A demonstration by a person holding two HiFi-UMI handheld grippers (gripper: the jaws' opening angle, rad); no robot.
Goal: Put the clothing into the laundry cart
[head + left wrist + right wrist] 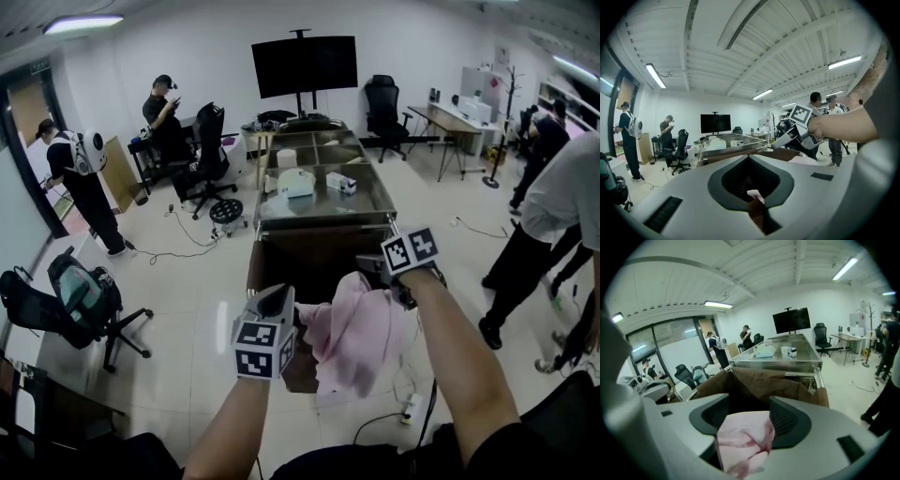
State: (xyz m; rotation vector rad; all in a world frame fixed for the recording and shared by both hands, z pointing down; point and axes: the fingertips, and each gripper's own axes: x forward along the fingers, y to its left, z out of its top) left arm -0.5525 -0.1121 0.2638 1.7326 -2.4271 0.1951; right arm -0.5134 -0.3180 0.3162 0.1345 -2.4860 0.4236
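Observation:
A pink garment [361, 337] hangs in the air between my two grippers, just short of the brown-lined laundry cart [281, 246]. My right gripper [380, 277] is at the garment's upper right. In the right gripper view its jaws [746, 418] stand apart with the bunched pink garment [743, 439] lying loosely between them, and the cart's brown liner [754, 380] is straight ahead. My left gripper [279, 298] is at the garment's left edge. In the left gripper view its jaws [751, 187] are pinched on a small fold of pink cloth [755, 194].
Behind the cart stands a steel trolley [323, 217] with white boxes on top. A person [548, 220] stands close at the right. A power strip and cables [410, 408] lie on the floor near my feet. An office chair with a bag [84, 300] stands at the left.

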